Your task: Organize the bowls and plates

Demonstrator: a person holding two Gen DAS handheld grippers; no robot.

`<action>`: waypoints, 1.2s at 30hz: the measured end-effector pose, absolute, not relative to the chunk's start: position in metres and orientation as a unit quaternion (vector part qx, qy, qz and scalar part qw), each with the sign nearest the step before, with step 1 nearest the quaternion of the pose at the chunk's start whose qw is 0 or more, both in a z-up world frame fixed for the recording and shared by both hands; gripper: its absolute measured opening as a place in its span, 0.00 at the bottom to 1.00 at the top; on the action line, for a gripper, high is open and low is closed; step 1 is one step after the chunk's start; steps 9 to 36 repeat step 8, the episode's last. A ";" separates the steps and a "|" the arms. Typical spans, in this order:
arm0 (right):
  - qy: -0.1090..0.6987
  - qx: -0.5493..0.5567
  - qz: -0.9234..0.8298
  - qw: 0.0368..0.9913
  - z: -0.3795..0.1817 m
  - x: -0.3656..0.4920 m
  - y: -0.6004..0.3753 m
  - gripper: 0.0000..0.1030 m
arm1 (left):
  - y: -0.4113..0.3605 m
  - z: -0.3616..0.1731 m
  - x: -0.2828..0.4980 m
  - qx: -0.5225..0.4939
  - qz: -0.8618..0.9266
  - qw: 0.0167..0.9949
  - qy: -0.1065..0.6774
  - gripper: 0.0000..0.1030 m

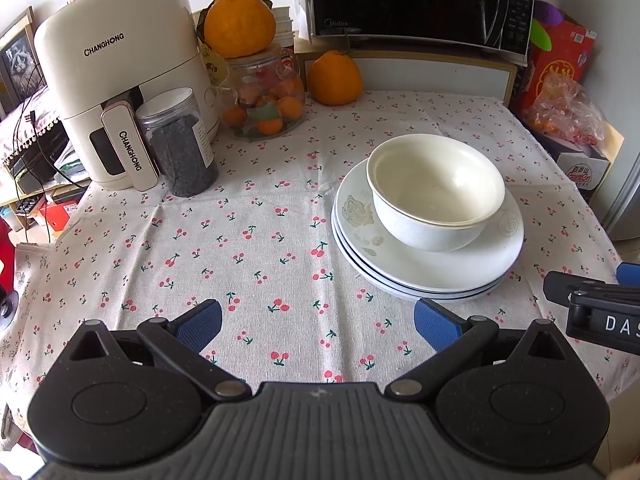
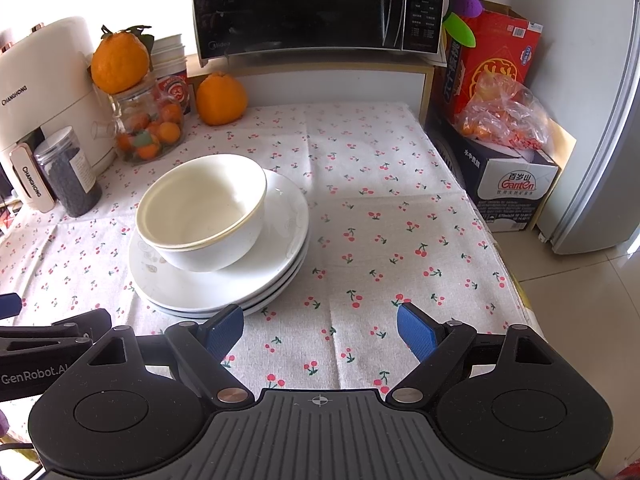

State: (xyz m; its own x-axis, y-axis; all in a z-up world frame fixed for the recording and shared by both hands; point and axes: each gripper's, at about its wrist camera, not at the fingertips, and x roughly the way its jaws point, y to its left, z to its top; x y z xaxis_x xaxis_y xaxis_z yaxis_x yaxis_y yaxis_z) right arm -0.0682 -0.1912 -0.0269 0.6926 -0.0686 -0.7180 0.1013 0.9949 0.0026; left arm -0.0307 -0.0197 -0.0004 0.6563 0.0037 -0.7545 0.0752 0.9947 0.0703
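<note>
Bowls nested on stacked plates, both tongs spread and empty

Sitting mouth-up on the table [image 1: 256,264]: two nested bowls [image 1: 436,192], round, so showing no long axis, resting on a stack of plates [image 1: 400,268] lying flat. Leaning slightly, with rims not quite level. Standing off-centre on the stack, toward its far side.

Hovering over the cherry-print cloth, near side of the stack: left tongs [image 1: 318,322] spread wide, pinching nothing; right tongs [image 2: 320,332] likewise spread and empty, left blue pad just beside the plates' near rim.

Showing only in the left view: a framed cat picture [image 1: 18,60]. Showing only in the right view: floor tiles [image 2: 580,300] and a fridge door [image 2: 600,140]. Appearing in both: air fryer [image 1: 120,80], microwave [image 2: 316,4], oranges
</note>
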 end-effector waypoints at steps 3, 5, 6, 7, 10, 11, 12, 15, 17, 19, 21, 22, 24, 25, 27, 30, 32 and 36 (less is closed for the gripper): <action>0.389 0.021 -0.046 0.920 -0.026 -0.068 -0.191 0.84 | -0.019 -0.001 -0.030 0.048 -0.021 0.909 0.414 1.00; 0.389 0.021 -0.046 0.920 -0.026 -0.068 -0.191 0.84 | -0.019 -0.002 -0.029 0.047 -0.021 0.909 0.415 1.00; 0.389 0.020 -0.045 0.920 -0.027 -0.068 -0.191 0.84 | -0.019 -0.002 -0.029 0.047 -0.022 0.908 0.415 1.00; 0.390 0.020 -0.045 0.920 -0.027 -0.068 -0.191 0.84 | -0.019 -0.002 -0.028 0.047 -0.024 0.908 0.415 1.00; 0.390 0.020 -0.045 0.919 -0.028 -0.067 -0.191 0.84 | -0.019 -0.002 -0.028 0.048 -0.026 0.908 0.415 1.00; 0.390 0.020 -0.045 0.919 -0.028 -0.067 -0.191 0.84 | -0.019 -0.002 -0.028 0.048 -0.026 0.908 0.415 1.00; 0.390 0.020 -0.045 0.919 -0.028 -0.067 -0.191 0.84 | -0.019 -0.002 -0.028 0.048 -0.026 0.908 0.415 1.00; 0.390 0.020 -0.045 0.919 -0.028 -0.067 -0.191 0.84 | -0.019 -0.002 -0.028 0.048 -0.026 0.908 0.415 1.00; 0.390 0.020 -0.045 0.919 -0.028 -0.067 -0.191 0.84 | -0.019 -0.002 -0.028 0.048 -0.026 0.908 0.415 1.00; 0.390 0.020 -0.045 0.919 -0.028 -0.067 -0.191 0.84 | -0.019 -0.002 -0.028 0.048 -0.026 0.908 0.415 1.00; 0.390 0.020 -0.045 0.919 -0.028 -0.067 -0.191 0.84 | -0.019 -0.002 -0.028 0.048 -0.026 0.908 0.415 1.00; 0.390 0.020 -0.045 0.919 -0.028 -0.067 -0.191 0.84 | -0.019 -0.002 -0.028 0.048 -0.026 0.908 0.415 1.00; 0.390 0.020 -0.045 0.919 -0.028 -0.067 -0.191 0.84 | -0.019 -0.002 -0.028 0.048 -0.026 0.908 0.415 1.00; 0.390 0.020 -0.045 0.919 -0.028 -0.067 -0.191 0.84 | -0.019 -0.002 -0.028 0.048 -0.026 0.908 0.415 1.00; 0.390 0.020 -0.045 0.919 -0.028 -0.067 -0.191 0.84 | -0.019 -0.002 -0.028 0.048 -0.026 0.908 0.415 1.00; 0.390 0.020 -0.045 0.919 -0.028 -0.067 -0.191 0.84 | -0.019 -0.002 -0.028 0.048 -0.026 0.908 0.415 1.00; 0.390 0.020 -0.045 0.919 -0.028 -0.067 -0.191 0.84 | -0.019 -0.002 -0.028 0.048 -0.026 0.908 0.415 1.00; 0.390 0.020 -0.045 0.919 -0.028 -0.067 -0.191 0.84 | -0.019 -0.002 -0.028 0.048 -0.026 0.908 0.415 1.00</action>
